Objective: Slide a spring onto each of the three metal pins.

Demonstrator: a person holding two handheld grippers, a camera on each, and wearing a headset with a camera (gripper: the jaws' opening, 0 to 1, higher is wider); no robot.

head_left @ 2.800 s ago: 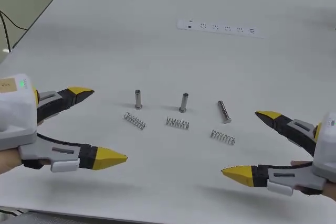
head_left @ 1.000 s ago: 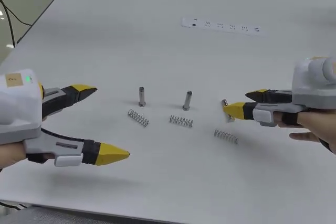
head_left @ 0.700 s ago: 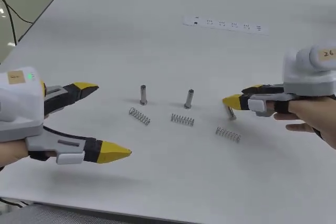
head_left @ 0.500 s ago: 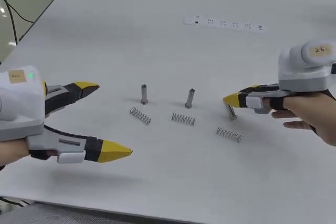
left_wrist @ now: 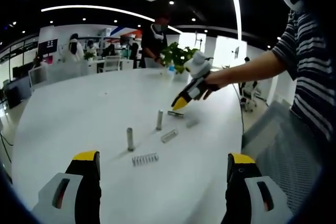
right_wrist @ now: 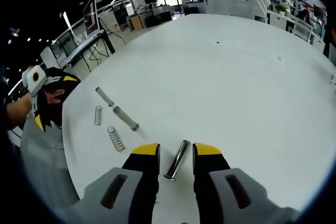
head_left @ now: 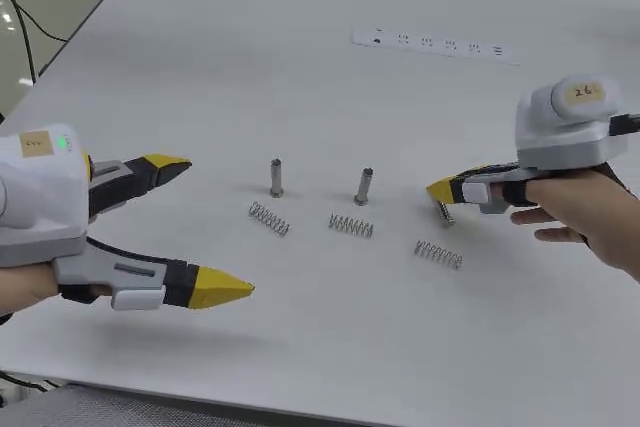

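Two metal pins stand upright, the left pin and the middle pin. The third pin lies flat on the white table. A spring lies in front of each: the left spring, the middle spring and the right spring. My right gripper is low over the lying pin, its jaws narrowed, one on each side, with small gaps showing. My left gripper hovers wide open at the left, holding nothing.
A white power strip lies at the far side of the table. In the left gripper view, people stand and sit beyond the table, far off. The table edge runs close below my left gripper.
My right gripper came in from the lower right, rolled over, and narrowed its jaws around the lying pin. The left gripper has stayed put. Pins and springs have not moved.
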